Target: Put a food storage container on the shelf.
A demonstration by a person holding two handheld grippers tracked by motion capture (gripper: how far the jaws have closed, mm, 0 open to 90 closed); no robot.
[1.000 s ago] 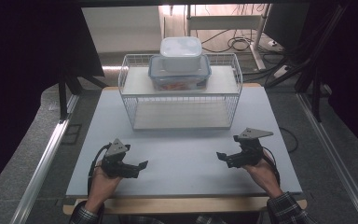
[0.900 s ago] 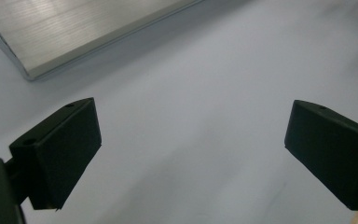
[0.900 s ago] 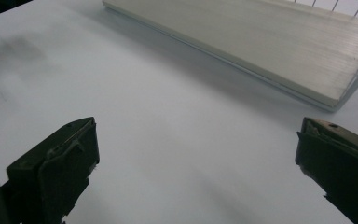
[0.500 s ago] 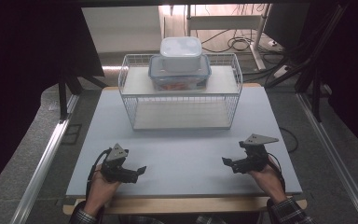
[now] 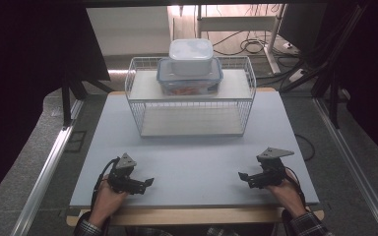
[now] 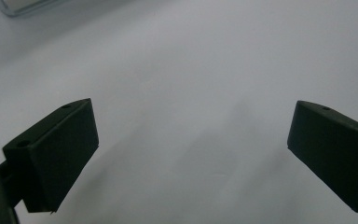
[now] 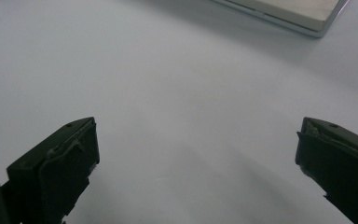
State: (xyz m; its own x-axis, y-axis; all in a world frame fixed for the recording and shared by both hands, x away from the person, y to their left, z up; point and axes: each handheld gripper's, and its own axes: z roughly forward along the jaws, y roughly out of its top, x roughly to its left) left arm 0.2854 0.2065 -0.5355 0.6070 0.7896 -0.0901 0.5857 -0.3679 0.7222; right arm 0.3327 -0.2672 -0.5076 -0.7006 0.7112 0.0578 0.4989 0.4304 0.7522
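Both black two-jaw grippers, left (image 5: 145, 182) and right (image 5: 244, 177), resting released near the pale grey tabletop's (image 5: 197, 157) front edge, white wire basket (image 5: 192, 98) sitting behind, dark room surrounding.

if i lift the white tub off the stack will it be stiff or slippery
The white tub looks like rigid lidded plastic, so probably stiff. Its smooth glossy sides may slip between narrow jaws. It sits on the blue-lidded container, which might shift if nudged.

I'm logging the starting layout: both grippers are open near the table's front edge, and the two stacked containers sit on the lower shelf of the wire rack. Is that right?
Not quite. In the high view the two stacked containers sit on the upper shelf of the wire rack, not the lower one. The rest holds: left gripper and right gripper are open near the table's front edge.
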